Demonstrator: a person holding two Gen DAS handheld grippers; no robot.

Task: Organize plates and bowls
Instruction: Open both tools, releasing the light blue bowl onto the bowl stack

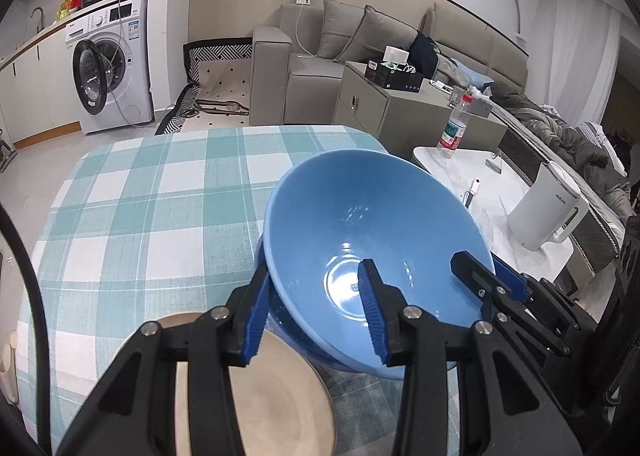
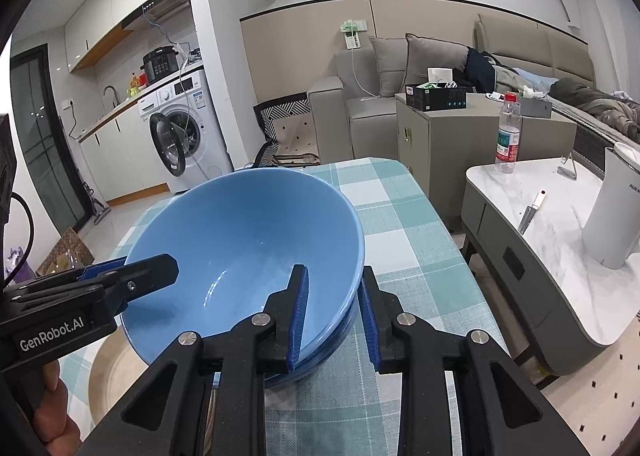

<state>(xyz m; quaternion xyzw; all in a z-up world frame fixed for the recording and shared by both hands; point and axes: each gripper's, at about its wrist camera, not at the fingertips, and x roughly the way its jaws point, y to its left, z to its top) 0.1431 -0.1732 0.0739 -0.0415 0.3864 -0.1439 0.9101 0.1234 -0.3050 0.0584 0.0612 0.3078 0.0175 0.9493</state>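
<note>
Bowl (image 1: 372, 224) rim btwn both grippers' pads, tilted.

The bowl (image 1: 360, 240) sits tilted over the table (image 1: 152, 200), with another bowl (image 2: 340, 336) under it, and a plate (image 1: 272, 408) lies on the table just beside them. The left gripper (image 1: 316, 316) has one finger inside the bowl and one outside its wall; the right gripper (image 2: 336, 316) does the same on the other side. To the right stands a side table (image 2: 560, 224) with a bottle (image 2: 509, 132), a kettle (image 2: 612, 212) and a knife (image 2: 532, 212) on it.
</note>
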